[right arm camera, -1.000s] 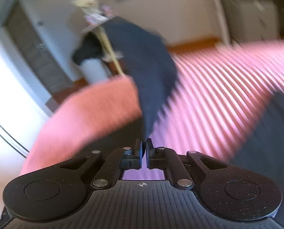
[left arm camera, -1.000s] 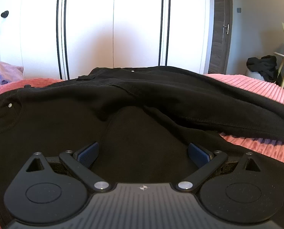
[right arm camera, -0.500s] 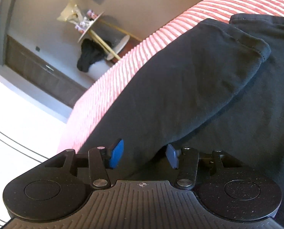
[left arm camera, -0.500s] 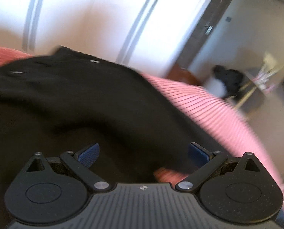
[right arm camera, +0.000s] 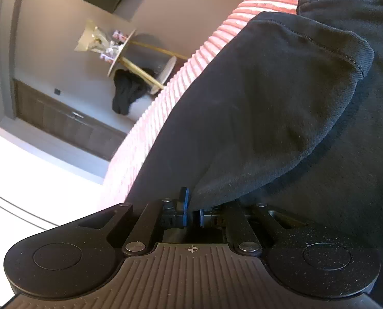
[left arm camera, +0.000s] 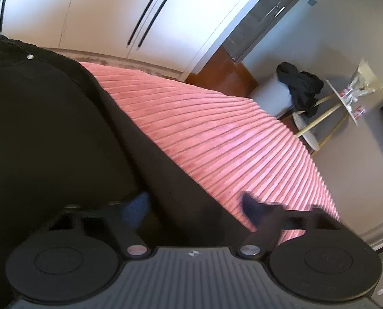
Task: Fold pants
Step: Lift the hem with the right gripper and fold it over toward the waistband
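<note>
While your right gripper (right arm camera: 192, 212) clamped a fold of the pants (right arm camera: 281, 118) to lift it | left gripper (left arm camera: 195, 204) was closing — jaws apart, astride their edge on the bedspread (left arm camera: 230, 139).

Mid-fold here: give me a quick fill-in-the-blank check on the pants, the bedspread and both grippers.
1. The pants are ____ in colour.
2. They lie on a ribbed ____ bedspread.
3. The right gripper is shut on the ____.
4. The left gripper straddles the pants' edge with its jaws ____.

Missing words: black; pink; pants; open
</note>
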The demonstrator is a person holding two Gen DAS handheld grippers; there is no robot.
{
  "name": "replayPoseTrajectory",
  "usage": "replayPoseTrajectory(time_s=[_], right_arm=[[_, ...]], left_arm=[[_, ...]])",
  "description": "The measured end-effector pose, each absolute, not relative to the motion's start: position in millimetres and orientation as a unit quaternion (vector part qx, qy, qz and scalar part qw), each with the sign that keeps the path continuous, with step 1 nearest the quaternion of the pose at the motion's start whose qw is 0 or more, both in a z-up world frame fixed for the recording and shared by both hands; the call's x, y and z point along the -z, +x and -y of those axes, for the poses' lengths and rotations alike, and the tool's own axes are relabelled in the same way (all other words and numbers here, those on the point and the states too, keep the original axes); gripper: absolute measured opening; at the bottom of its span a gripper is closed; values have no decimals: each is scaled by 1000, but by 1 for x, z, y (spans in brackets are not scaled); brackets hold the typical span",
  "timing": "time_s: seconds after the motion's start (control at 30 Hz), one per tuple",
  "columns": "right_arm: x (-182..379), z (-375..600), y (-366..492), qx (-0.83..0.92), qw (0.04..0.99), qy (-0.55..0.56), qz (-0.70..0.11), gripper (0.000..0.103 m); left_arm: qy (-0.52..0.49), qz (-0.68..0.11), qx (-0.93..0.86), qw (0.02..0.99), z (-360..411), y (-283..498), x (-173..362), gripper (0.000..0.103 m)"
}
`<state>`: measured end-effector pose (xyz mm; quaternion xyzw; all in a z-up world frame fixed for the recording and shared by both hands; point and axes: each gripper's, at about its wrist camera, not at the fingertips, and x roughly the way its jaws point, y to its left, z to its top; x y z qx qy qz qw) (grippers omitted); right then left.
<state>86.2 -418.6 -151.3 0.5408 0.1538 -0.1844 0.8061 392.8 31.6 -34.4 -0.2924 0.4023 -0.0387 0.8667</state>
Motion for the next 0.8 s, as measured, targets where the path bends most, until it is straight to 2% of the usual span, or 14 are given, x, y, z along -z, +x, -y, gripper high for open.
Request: replayPoseTrajectory(time_s=[0.07, 0.1, 0.27, 0.47, 0.57, 0.7, 0.73, 0.8], right_arm=[[152, 419, 85, 179, 805, 545, -151, 9], [152, 419, 83, 176, 805, 547, -149, 9], [135, 421, 69, 189, 820, 524, -128, 6], [63, 413, 27, 215, 873, 427, -95, 6], [35, 402, -9, 225, 896, 371, -91, 6], [38, 396, -48, 243, 899, 338, -137, 6], [44, 394, -52, 247, 897, 329, -161, 6], [54, 389, -54, 260, 891, 314, -200, 7]], left_arm=[[-298, -419, 29, 857, -31, 397, 37, 14], [-302, -419, 25, 856, -34, 394, 36, 9], [-324, -361, 34, 874, -46, 328, 8, 6], [-346, -330, 59, 876, -69, 199, -12, 6], [-317, -324, 61, 889, -71, 133, -10, 6], [-301, -372, 55, 876, -80, 80, 8, 8], [-300, -383, 51, 872, -85, 75, 11, 15], [-294, -391, 11, 872, -102, 69, 12, 16]])
